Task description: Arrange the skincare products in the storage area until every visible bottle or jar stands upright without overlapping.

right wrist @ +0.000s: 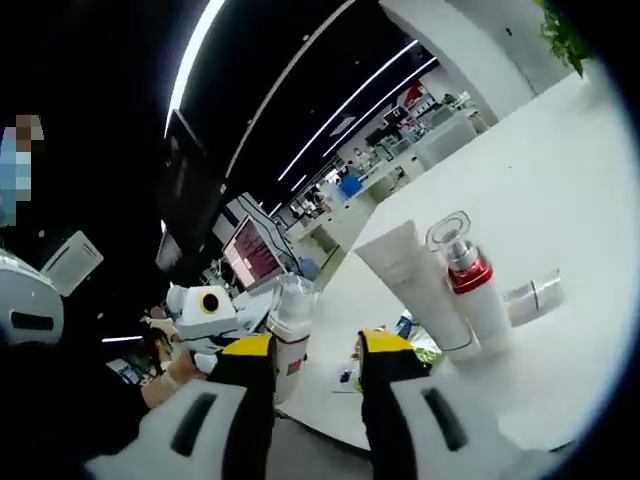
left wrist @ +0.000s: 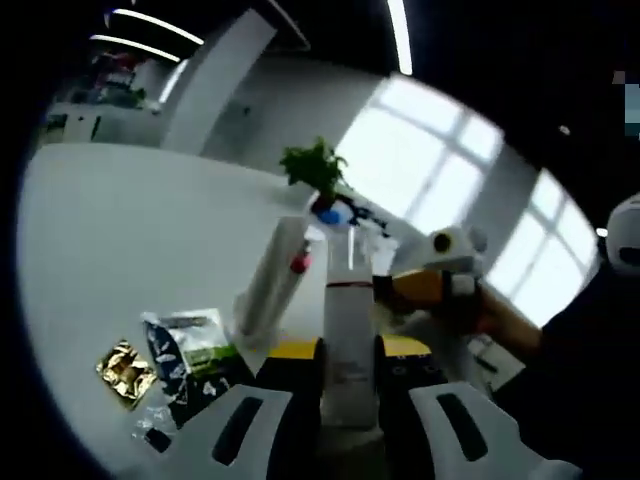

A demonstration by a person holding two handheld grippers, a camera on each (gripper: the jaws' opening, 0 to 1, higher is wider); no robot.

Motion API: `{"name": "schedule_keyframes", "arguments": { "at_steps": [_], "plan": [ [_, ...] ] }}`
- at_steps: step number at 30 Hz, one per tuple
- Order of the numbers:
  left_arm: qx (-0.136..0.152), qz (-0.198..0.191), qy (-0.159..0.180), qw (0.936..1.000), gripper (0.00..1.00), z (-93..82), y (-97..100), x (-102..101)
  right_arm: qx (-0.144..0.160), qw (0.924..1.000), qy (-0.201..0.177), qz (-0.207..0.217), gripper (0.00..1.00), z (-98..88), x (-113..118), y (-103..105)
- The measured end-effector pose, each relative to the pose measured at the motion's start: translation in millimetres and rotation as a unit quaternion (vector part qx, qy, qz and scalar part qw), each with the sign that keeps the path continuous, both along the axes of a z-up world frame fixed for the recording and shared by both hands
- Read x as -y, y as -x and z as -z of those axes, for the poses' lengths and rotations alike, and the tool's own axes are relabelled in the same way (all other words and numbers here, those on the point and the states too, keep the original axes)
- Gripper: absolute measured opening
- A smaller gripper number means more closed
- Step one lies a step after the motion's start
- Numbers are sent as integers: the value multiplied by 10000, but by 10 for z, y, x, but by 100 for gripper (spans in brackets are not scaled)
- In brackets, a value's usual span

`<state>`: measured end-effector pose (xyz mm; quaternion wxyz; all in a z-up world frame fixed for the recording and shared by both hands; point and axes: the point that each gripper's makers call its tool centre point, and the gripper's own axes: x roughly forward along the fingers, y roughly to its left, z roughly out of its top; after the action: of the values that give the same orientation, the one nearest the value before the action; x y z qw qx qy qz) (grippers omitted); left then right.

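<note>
- Left tongs (left wrist: 350, 395): yellow-padded jaws pinched on a white bottle (left wrist: 349, 340) with a clear cap, held upright just above the near edge of the white table (left wrist: 120, 230).
- Same bottle turns up in the right gripper view (right wrist: 288, 335), clamped in the other tongs off to the left, a person's hand behind them.
- Right tongs (right wrist: 318, 385): jaws apart with nothing between them, hanging over the table's near edge.
- Ahead of the right tongs, a white tube (right wrist: 415, 285) stands on its cap, and a pump bottle (right wrist: 470, 285) with a red collar and clear cap stands upright touching it on the right.
- Just right of those, a small clear-and-silver container (right wrist: 532, 297) lies on its side on the table.
- In the left gripper view the tube (left wrist: 272, 275) and the red-collared bottle (left wrist: 300, 262) sit just beyond the held bottle.
- Lower left there: a dark sachet pack (left wrist: 190, 355) and a gold foil packet (left wrist: 127, 372), lying flat side by side.
- A green potted plant (left wrist: 318, 172) sits farther back on the table.
</note>
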<state>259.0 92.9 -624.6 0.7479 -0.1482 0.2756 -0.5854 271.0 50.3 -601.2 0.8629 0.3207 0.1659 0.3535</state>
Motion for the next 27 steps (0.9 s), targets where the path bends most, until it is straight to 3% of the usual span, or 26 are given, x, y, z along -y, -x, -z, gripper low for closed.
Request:
{"name": "schedule_keyframes", "arguments": {
  "at_steps": [4,6,8,15,25,27],
  "plan": [
    [-443,290,397,9978,17,-92,105,86,-39,9992,-318,-250,31,-38,-23,22],
    [-513,388,557,9964,17,-132,120,137,-17,9978,-532,-402,31,-96,-50,33],
    [-541,505,541,9958,17,-125,142,174,-26,9954,-806,-518,28,-166,-45,38],
    [-846,899,619,9904,17,-129,263,390,14,9902,-1102,-851,21,-298,50,12],
    [-955,1084,774,9865,17,-168,384,690,173,9808,-1344,-1400,19,-380,263,88],
    [-743,1044,649,9896,17,-128,379,721,303,9828,-1166,-1401,19,-377,282,94]
  ]
}}
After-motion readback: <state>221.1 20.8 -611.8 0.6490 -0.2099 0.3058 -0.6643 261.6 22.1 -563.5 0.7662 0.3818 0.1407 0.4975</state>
